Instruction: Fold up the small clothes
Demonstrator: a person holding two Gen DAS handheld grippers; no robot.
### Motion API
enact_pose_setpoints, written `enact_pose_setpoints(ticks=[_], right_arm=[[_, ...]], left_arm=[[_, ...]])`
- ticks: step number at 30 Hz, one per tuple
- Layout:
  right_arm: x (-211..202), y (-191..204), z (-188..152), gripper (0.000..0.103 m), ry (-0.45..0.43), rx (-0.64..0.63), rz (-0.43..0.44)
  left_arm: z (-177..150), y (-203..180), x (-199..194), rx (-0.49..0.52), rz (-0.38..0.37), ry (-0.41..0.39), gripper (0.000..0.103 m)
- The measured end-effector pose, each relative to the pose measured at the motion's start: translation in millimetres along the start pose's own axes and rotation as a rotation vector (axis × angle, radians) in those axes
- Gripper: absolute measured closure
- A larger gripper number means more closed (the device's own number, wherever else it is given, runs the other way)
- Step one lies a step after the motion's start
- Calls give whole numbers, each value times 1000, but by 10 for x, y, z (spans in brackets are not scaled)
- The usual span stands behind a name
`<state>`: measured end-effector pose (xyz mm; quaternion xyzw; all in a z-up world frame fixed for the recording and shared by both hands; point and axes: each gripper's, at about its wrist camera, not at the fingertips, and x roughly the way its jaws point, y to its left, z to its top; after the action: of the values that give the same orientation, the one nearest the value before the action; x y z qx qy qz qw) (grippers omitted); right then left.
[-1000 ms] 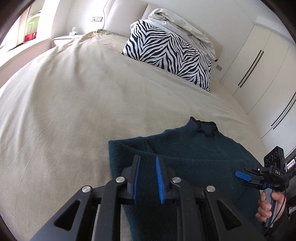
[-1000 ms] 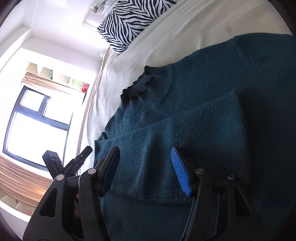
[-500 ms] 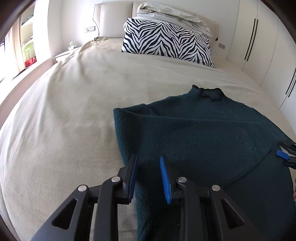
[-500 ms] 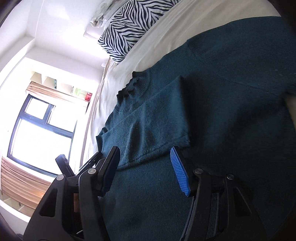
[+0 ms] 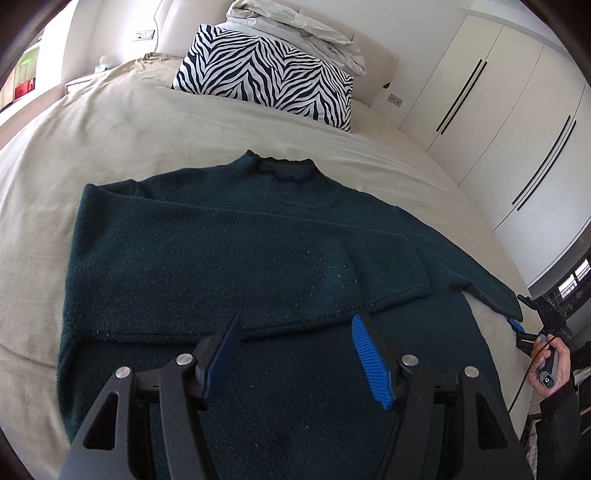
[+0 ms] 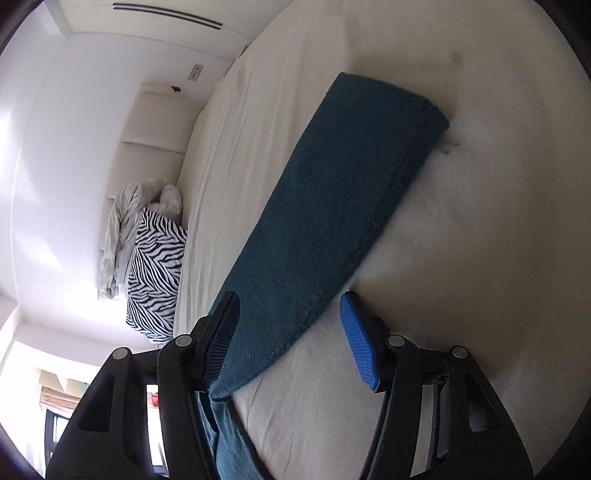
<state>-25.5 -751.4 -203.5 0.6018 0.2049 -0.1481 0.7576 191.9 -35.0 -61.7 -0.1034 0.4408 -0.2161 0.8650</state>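
Sweater: 1 dark teal knit sweater (image 5: pixel 236 266) lies flat on your bed (image 5: pixel 110 147), collar toward the headboard, 1 sleeve folded across the chest
Free sleeve: 1 sleeve (image 6: pixel 332 206) stretches out over the sheet on your right, cuff end farthest from the lens
Left gripper (image 5: pixel 295 354): your jaws stand wide apart over the lower body of the sweater, holding nothing
Right gripper (image 6: pixel 288 332): jaws spread, sleeve running between them, no pinch visible
Pillows: 1 zebra-print pillow (image 5: pixel 266 77) at the headboard, 1 crumpled pale blanket (image 5: pixel 295 29) on top of it
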Motion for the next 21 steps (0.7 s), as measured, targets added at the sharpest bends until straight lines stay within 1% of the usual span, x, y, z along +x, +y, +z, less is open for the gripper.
enact_pose_setpoints(ticks=[3, 4, 5, 6, 7, 8, 9, 10, 11, 12, 13, 15, 17, 19, 21], right_arm=[[2, -203, 337, 48, -72, 104, 10], [30, -227, 408, 48, -90, 121, 19], [48, -241, 500, 50, -104, 119, 21], [71, -223, 576, 51, -114, 99, 3], [105, -169, 617, 61, -114, 68, -32], [155, -87, 624, 76, -103, 30, -60], [193, -6, 637, 81, -86, -8, -73], [189, 94, 621, 91, -77, -52, -79], [183, 246, 554, 95, -79, -110, -85], [166, 444, 459, 95, -79, -191, -88], [188, 683, 311, 95, -67, -283, -88], [258, 1225, -143, 95, -16, -483, -83], [354, 1782, -782, 95, 44, -712, -72], [449, 2276, -1537, 95, 103, -935, -58], [626, 2568, -2349, 95, 184, -1139, -60]], left_arm=[[-50, -35, 81, -35, -24, 14, 38], [-49, -39, 105, -41, -27, 20, 38], [-48, -43, 123, -45, -29, 24, 38], [-47, -40, 139, -52, -31, 28, 38], [-43, -24, 143, -60, -36, 31, 38], [-36, -10, 140, -68, -45, 30, 38], [-24, 18, 134, -77, -52, 26, 38], [-14, 41, 125, -85, -55, 23, 38], [-3, 69, 115, -95, -59, 19, 38], [5, 96, 102, -108, -67, 15, 38], [14, 122, 89, -120, -76, 13, 38], [33, 173, 58, -139, -87, 5, 38], [49, 202, 20, -157, -105, -6, 38], [54, 244, -8, -191, -131, -10, 38], [50, 269, -22, -224, -166, -11, 38]])
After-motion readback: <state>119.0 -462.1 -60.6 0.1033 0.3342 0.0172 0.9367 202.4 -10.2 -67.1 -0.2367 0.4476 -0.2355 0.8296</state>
